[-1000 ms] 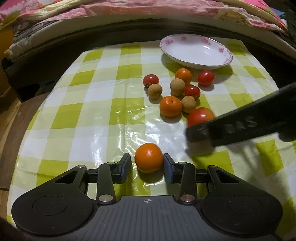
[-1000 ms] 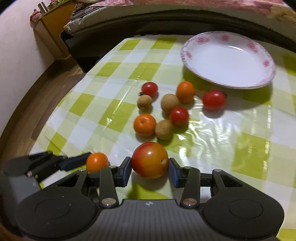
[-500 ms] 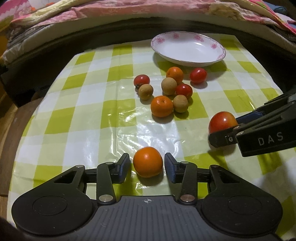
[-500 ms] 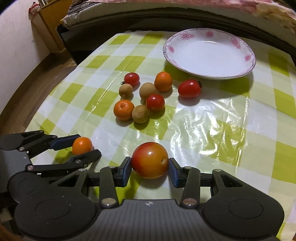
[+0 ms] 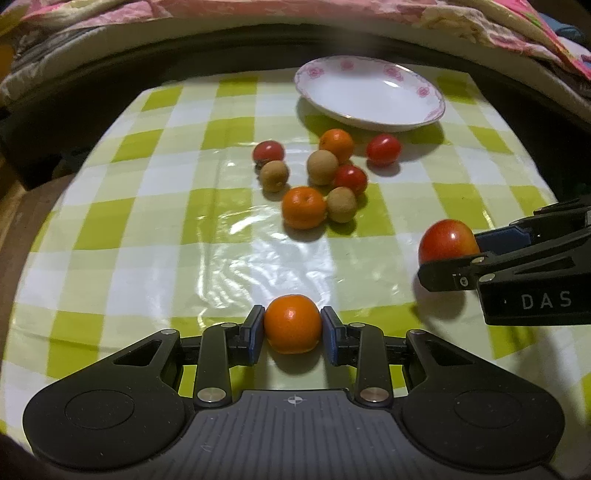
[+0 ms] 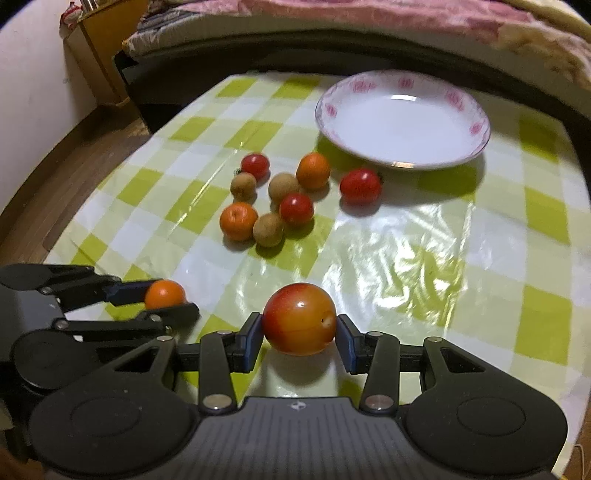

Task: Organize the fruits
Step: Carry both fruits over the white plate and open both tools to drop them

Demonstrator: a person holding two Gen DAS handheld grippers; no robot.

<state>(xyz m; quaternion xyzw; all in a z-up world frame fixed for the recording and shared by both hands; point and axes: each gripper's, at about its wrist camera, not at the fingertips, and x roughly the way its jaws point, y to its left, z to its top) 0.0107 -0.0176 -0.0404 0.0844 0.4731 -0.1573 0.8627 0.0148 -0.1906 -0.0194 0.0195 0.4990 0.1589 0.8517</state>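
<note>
My left gripper [image 5: 293, 326] is shut on a small orange [image 5: 293, 321] near the table's front edge. To its right, my right gripper [image 6: 299, 328] is shut on a large red-yellow fruit [image 6: 299, 317], also seen in the left wrist view [image 5: 447, 242]. Further back lies a loose cluster: two oranges [image 5: 304, 207] [image 5: 336, 144], three cherry tomatoes [image 5: 268, 151] [image 5: 350, 178] [image 5: 383, 149] and three brown longans [image 5: 274, 175] [image 5: 322, 167] [image 5: 341, 204]. Behind them stands an empty white plate [image 5: 373, 96] with a pink flower rim.
A glossy green-and-white checked cloth [image 5: 155, 236] covers the table. A bed with pink quilts [image 5: 258, 14] runs along the far side. Wooden floor [image 6: 55, 162] and a wooden cabinet [image 6: 99, 48] lie off the table's left edge.
Both grippers have drawn back from the fruit cluster, each still holding its fruit. The right gripper with the red-yellow fruit has shifted well to the right of the left one.
</note>
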